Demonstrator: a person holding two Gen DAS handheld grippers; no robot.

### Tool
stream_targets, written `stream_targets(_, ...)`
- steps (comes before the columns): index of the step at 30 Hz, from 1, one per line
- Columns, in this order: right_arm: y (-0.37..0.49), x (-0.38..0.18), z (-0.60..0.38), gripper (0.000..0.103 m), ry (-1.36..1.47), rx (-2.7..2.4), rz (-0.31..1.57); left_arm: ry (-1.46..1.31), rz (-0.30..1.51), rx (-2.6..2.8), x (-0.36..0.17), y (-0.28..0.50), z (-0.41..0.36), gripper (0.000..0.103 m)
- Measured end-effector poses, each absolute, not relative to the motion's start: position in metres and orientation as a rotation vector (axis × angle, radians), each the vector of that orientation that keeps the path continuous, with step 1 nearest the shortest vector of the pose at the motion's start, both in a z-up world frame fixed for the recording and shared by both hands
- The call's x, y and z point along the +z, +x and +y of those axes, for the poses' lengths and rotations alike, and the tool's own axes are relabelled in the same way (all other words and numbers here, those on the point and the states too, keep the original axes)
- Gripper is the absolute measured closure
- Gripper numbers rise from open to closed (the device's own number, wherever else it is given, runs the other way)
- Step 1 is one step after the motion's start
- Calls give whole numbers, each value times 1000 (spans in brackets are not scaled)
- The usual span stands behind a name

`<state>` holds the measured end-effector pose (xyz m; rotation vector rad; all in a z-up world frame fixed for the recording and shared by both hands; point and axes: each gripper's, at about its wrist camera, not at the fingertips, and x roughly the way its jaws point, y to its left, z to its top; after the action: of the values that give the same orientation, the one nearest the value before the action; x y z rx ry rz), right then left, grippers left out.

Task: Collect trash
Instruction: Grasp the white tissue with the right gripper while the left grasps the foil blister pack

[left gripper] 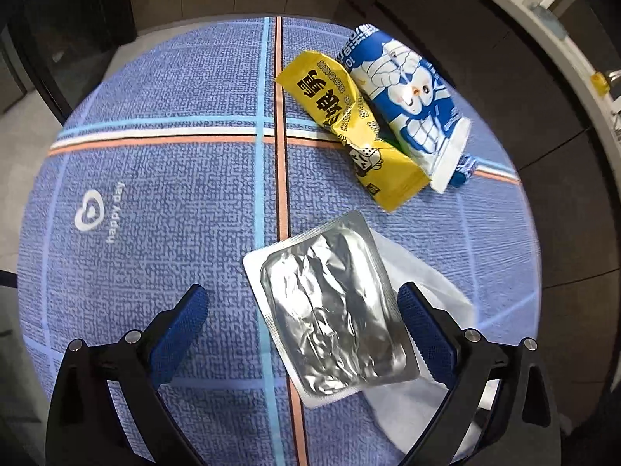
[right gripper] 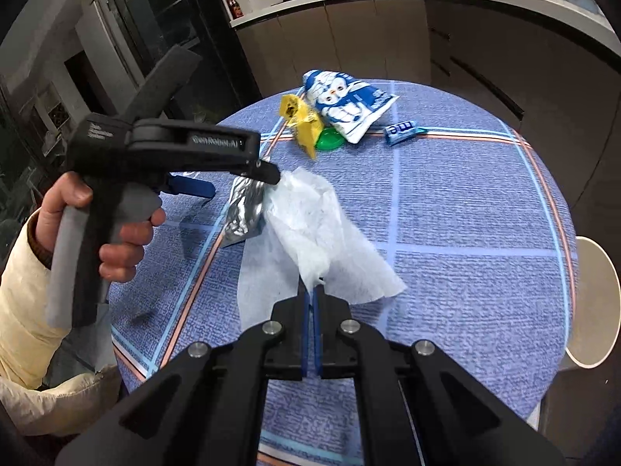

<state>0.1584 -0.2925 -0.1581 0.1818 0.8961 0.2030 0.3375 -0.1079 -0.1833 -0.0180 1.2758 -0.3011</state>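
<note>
A crumpled silver foil packet [left gripper: 333, 306] lies on the blue tablecloth, partly on a white tissue [left gripper: 419, 272]. My left gripper [left gripper: 302, 303] is open, its blue fingers either side of the packet. In the right wrist view my right gripper [right gripper: 311, 291] is shut on the near edge of the white tissue [right gripper: 314, 225]; the foil packet [right gripper: 244, 209] shows beside it, under the left gripper [right gripper: 217, 178]. A yellow snack wrapper [left gripper: 349, 124] and a blue-white snack bag [left gripper: 415, 105] lie further back.
A green lid [right gripper: 330, 140] and a small blue gum pack [right gripper: 401, 131] lie by the snack bag [right gripper: 345, 106]. The round table [right gripper: 465, 213] edge drops off all around. A kitchen counter [right gripper: 349, 4] stands behind, a white stool [right gripper: 594, 303] at the right.
</note>
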Motion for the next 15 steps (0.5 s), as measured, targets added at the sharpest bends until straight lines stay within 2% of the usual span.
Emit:
stream_targets(1,157,-158,-295,99,186,196,894,13,1265,-288,-183,336,-111,18)
stream_targets(2,157,-158,-297,99,188,191,892,68,1244,-268,-182,334,-117,31)
stream_targets(3,155,-158,-301,99,193,182,890,103,1241,-274,-183,332,-122,33)
stream_targets(7,151,-158,-313,99,219,154,880,139,1240,-303,-180,324,-127,38)
stream_targets(15,141,-143,-327,99,242,130,818,184,1211,-357,-169,304,-125,40)
